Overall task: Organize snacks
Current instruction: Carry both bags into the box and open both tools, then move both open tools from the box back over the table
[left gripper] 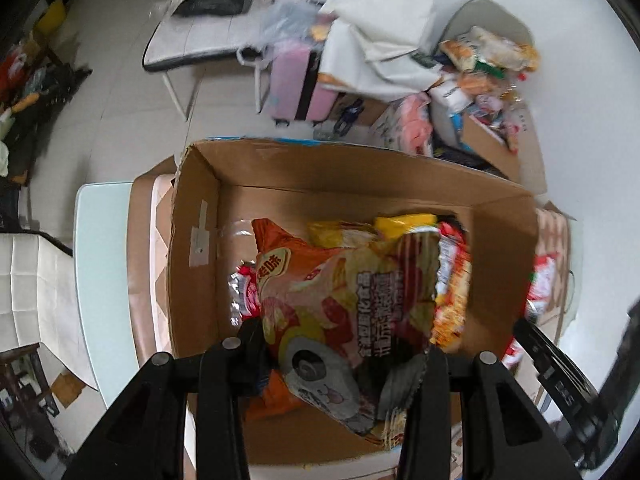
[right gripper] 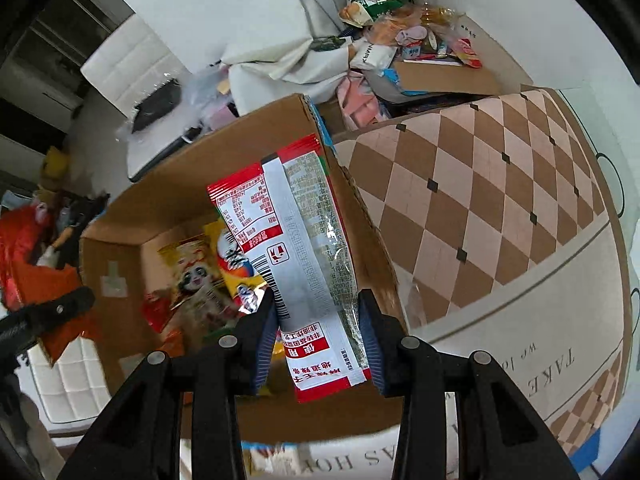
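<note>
An open cardboard box [left gripper: 192, 240] stands on the table and holds several snack bags, among them a yellow one [left gripper: 404, 222]. My left gripper [left gripper: 344, 356] is shut on a big orange and yellow chip bag [left gripper: 340, 300], which hangs over the inside of the box. My right gripper [right gripper: 316, 312] is shut on a red and white packet [right gripper: 288, 220], above the right wall of the box [right gripper: 200, 184]. A yellow bag with a panda picture [right gripper: 192, 272] lies inside. The left gripper's arm [right gripper: 52, 312] shows at the left edge of the right wrist view.
A brown and pink diamond-patterned tablecloth [right gripper: 480, 200] covers the table to the right of the box. Behind it a second carton is heaped with snacks [left gripper: 488, 64]. A pink suitcase [left gripper: 296, 80] and a white chair [left gripper: 200, 40] stand on the floor beyond.
</note>
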Tool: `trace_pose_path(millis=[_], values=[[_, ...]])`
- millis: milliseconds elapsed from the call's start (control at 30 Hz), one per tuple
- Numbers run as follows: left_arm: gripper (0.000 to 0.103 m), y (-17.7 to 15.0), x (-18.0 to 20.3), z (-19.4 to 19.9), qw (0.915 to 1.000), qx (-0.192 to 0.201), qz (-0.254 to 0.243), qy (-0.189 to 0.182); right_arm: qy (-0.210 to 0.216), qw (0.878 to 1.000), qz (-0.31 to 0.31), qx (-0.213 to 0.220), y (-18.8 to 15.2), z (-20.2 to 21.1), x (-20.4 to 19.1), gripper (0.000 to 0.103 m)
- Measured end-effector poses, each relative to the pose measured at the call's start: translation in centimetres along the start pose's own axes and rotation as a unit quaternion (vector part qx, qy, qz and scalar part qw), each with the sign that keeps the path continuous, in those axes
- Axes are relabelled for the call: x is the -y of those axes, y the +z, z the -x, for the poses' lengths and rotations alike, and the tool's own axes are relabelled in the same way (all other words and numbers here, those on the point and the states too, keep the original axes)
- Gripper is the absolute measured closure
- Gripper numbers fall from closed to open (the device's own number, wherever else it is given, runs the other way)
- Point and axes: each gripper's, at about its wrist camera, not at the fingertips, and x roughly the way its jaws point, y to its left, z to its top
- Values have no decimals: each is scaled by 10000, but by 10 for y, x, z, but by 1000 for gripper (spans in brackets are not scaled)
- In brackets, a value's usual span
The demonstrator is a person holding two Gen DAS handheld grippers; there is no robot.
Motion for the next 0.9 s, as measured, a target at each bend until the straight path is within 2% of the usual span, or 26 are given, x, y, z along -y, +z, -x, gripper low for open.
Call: trace_pose_path(millis=[200, 267, 367, 400, 433, 467, 500, 533, 633, 900], values=[[64, 21, -16, -26, 9992, -137, 138, 350, -189, 9998, -18, -6, 9, -18, -4, 61], [63, 25, -24, -29, 9992, -169, 277, 232, -217, 9998, -1, -25, 11, -24, -5, 61], [44, 27, -30, -30, 9991, -88, 368, 168, -245, 9995, 55, -208, 12, -34, -8, 59], [28, 27, -31, -29, 9993, -29, 363, 103, -244, 9993, 42, -284, 12, -37, -8, 58], [18, 27, -32, -28, 9994, 3, 354, 10, -251, 9991, 40, -352, 12, -39, -8, 56], [17, 27, -32, -28, 9993, -3, 352, -79, -268, 9989, 62, -373, 11, -41, -10, 42], [16, 26, -31, -28, 9994, -52, 348, -71, -302, 9989, 104, -347, 11, -40, -11, 20], [15, 26, -31, -28, 9994, -65, 323, -57, -252, 9990, 139, -331, 10, -40, -13, 17], [8, 22, -25, -24, 9998, -41, 171, 55, -294, 9988, 256, -313, 6, -38, -20, 16], [8, 2, -13, -7, 9997, 207, -9, 122, -333, 9981, 475, -226, -3, -25, -27, 12]])
